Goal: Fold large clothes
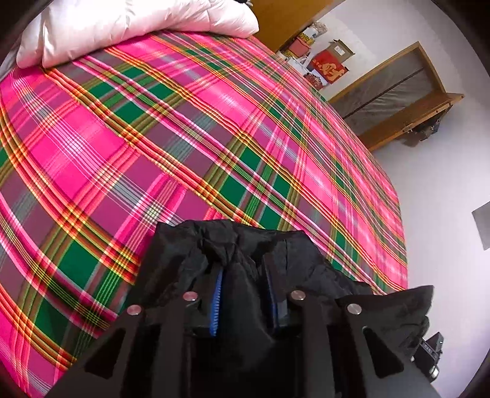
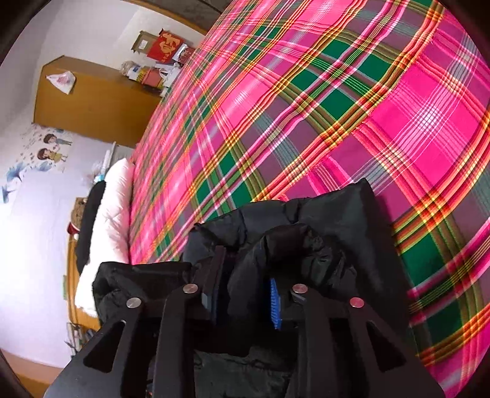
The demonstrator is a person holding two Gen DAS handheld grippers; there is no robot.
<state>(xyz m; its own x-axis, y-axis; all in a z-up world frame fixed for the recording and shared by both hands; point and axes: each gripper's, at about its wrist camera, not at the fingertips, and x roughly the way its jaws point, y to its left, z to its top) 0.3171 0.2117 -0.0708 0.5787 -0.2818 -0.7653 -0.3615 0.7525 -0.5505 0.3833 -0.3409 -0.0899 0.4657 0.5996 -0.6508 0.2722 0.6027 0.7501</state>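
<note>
A red box [image 1: 329, 68] with a large gold character on it stands among cartons and bags on the floor past the far end of the bed; the character cannot be read for certain, and the print on the yellow and white packets [image 2: 144, 75] beside it is too small to make out. A brown carton [image 1: 340, 49] behind the red box bears a white label, also unreadable.

The bed [image 1: 190, 128] is covered by a bright plaid sheet of pink, green, orange and grey, lying fairly smooth. A white quilt [image 1: 122, 27] is bunched at its head end. A wooden cabinet [image 2: 92, 101] stands against a white wall, a plastic bag [image 2: 61, 81] on top of it. Cartoon stickers [image 2: 50, 150] of two children and blue fish decorate the wall. A framed wooden panel [image 1: 395, 88] leans on the pale floor.

The black jacket [image 1: 242, 245] lies on the near part of the bed, puffy and crumpled. The left tool [image 1: 243, 275] stands partly open with a fold of jacket between its blue pads. The right tool [image 2: 246, 272] is likewise partly open, jacket cloth bunched between its fingers; whether either tool's pads press the cloth I cannot tell.
</note>
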